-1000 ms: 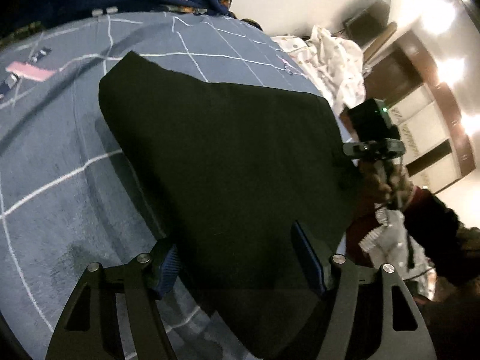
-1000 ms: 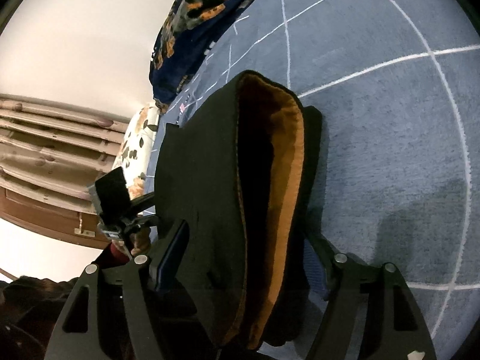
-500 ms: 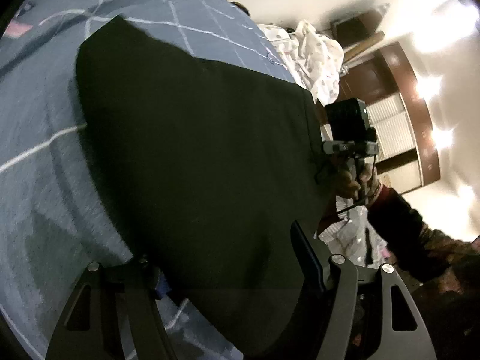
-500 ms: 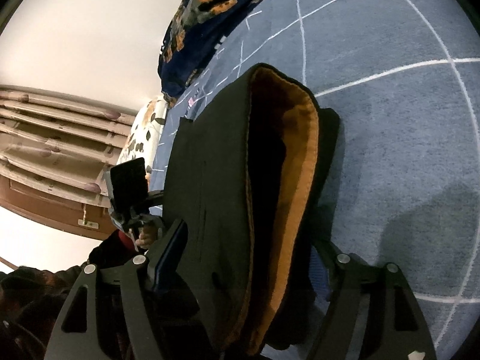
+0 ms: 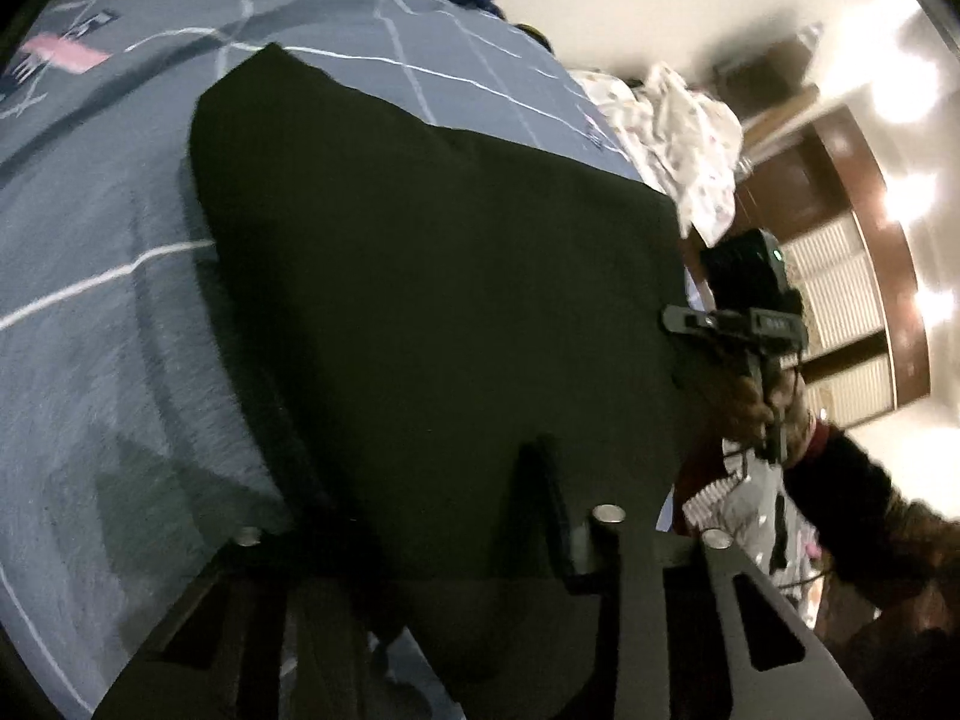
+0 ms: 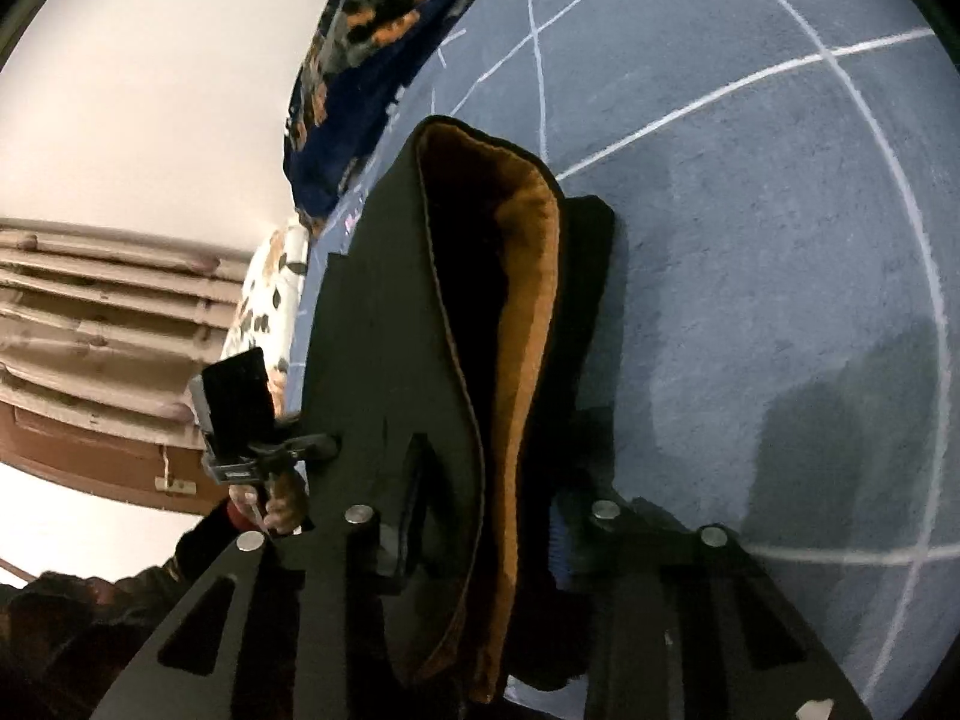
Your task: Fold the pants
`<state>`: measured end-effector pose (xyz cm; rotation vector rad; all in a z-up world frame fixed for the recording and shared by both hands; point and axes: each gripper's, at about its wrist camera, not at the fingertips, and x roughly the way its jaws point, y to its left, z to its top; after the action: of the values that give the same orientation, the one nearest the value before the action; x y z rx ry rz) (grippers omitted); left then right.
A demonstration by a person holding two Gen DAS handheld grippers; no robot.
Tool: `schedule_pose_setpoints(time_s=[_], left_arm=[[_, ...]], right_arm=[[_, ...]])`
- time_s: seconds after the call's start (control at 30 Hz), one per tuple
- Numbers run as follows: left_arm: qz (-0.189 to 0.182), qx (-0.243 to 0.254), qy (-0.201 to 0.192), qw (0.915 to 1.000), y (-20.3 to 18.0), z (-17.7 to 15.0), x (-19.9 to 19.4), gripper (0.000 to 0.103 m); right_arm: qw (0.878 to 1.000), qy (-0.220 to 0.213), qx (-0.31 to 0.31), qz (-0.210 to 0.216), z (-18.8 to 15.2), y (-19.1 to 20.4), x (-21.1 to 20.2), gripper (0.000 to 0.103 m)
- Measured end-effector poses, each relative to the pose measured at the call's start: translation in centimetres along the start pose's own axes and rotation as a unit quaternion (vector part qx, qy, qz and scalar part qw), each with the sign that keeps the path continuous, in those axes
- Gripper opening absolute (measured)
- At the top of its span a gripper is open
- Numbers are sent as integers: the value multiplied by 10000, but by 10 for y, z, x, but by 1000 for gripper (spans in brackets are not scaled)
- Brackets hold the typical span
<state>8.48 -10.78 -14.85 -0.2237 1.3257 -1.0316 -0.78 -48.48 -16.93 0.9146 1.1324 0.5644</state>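
1. I'm clamping the left gripper (image 5: 456, 516) on the black pants (image 5: 444, 300).
2. My right gripper (image 6: 474, 528) is pinching their edge, showing orange lining.
3. They're draping ahead, onto the bed (image 6: 780, 228).

Right tongs (image 6: 474, 540) clamp black pants (image 6: 384, 360) — orange lining (image 6: 528, 312) showing.

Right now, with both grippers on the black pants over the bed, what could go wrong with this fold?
1. The pants hang lifted between the left gripper and the right gripper, each on its own edge. If either slips, that side may drop and skew the fold.
2. The orange lining gapes open near the right gripper, so the layers might land uneven on the bedspread.
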Motion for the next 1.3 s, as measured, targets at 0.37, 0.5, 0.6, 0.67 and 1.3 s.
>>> schedule_pose_setpoints(time_s=[0.37,0.5,0.6,0.67,1.3], left_arm=[[-94,-57,-206,9997,-12,-1,-9,15],[-315,-329,-92,9989,0,3,-3,18],[-344,-331,220,9986,9,5,6,35],[-581,-369,233,9974,14,5,5,40],[1276,706,-665,9871,-42,-8,-18,18]], right_arm=[[9976,-408,244,513,-22,-4,-3,23],[9985,-323,174,409,-19,-3,-1,24],[9995,-191,120,218,-13,-3,1,37],[9994,-151,151,286,-12,-6,1,37],[9979,-469,-129,422,-34,35,13,24]])
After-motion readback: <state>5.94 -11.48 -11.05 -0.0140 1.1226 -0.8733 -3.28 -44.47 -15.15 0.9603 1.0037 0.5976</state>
